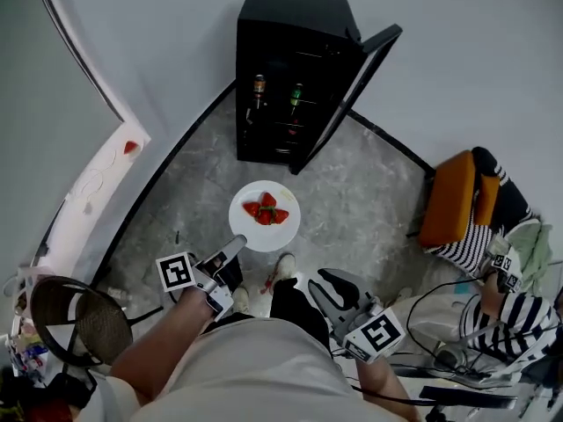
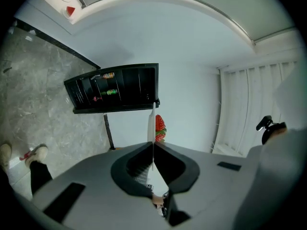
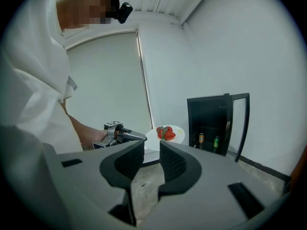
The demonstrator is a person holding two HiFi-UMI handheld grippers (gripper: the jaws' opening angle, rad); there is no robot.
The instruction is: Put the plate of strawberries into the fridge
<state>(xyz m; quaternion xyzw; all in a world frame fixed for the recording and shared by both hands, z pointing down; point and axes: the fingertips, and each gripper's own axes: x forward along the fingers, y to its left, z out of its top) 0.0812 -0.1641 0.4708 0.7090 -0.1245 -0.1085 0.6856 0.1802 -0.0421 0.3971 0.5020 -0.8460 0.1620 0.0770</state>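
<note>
Your room is bright, with soft, even light, and you cannot tell where it comes from. Shadows on the grey marbled stone floor (image 1: 352, 200) are faint. The round white plate of red strawberries (image 1: 264, 238) looks almost too white. Inside the small black fridge (image 1: 273, 104) it is dark. Both gripper views bend like a fishbowl, with black corners. Nothing looks smeared.

Shows the grey right gripper (image 3: 151, 150), jaws apart, nothing between them. Beyond, catches the left gripper (image 3: 143, 138) clamped on the rim of a round white plate (image 3: 178, 131) bearing red strawberries (image 3: 165, 133). Further right, frames a black fridge (image 3: 211, 119), door open, two small bottles (image 3: 201, 138) low inside.
</note>
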